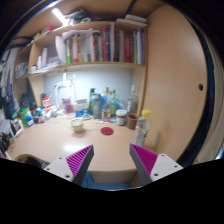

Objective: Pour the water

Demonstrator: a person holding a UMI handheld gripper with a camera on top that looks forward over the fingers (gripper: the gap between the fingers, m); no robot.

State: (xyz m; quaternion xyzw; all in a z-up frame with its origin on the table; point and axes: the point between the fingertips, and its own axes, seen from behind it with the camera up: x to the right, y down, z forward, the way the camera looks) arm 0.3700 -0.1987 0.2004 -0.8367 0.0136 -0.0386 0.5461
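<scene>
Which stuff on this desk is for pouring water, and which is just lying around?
For the job (my best guess):
- claw, open, holding nothing
- yellow-capped bottle, just ahead of the right finger
- white cup, on the desk

Just lying about:
- books on the shelf
- red disc
- back-row bottles

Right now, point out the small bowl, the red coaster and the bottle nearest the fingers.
small bowl (pixel 78 125): gripper view, its side wall.
red coaster (pixel 106 130): gripper view, its flat top.
bottle (pixel 141 130): gripper view, its body.
</scene>
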